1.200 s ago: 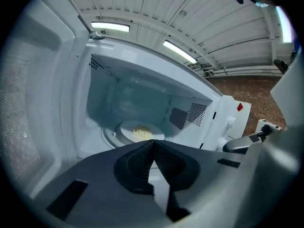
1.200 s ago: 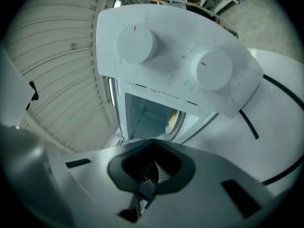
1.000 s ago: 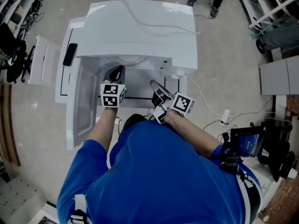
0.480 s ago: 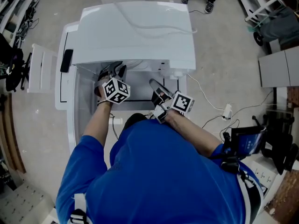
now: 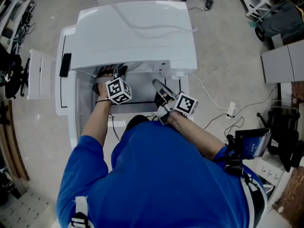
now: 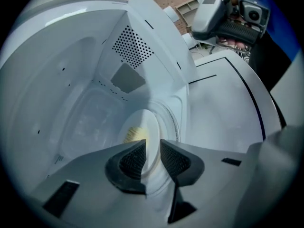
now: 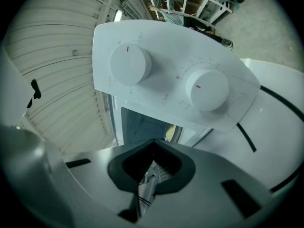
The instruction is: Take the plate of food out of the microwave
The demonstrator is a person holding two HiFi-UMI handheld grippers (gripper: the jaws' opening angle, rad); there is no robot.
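Microwave (image 5: 137, 32) duty, seen from the head view: a person in a blue shirt (image 5: 161, 175) leans over the white oven, which stands at 12 o'clock with its door (image 5: 66, 99) swung out toward 9 o'clock. The left gripper (image 5: 113, 71) reaches under the oven's top edge into the cavity. The right gripper (image 5: 156, 85) waits outside at its 3 o'clock. The plate itself is hidden from this angle.

Left gripper view: the camera is rolled, so the cavity looks tipped on its side. The white plate (image 6: 149, 127) sits on the turntable inside, with a yellow portion of food (image 6: 135, 134) on its far half. The jaws stand a narrow gap apart astride the plate's near rim, one above it and one below. The pads do not plainly press on it yet.

Right gripper view: the jaws meet with nothing between them, facing the control panel (image 7: 166, 82) and its two knobs, one at 10 o'clock (image 7: 130, 63) and one at 2 o'clock (image 7: 206, 87).

The plate looks stiff, glazed and smooth, so it is likely slippery and breakable, and the food probably lies loose on it. The bare near rim, clear of the food, seems the place to pinch. Held at one edge it will tend to droop, so it should come out level and slowly, with the idle gripper ready to steady the opposite rim.
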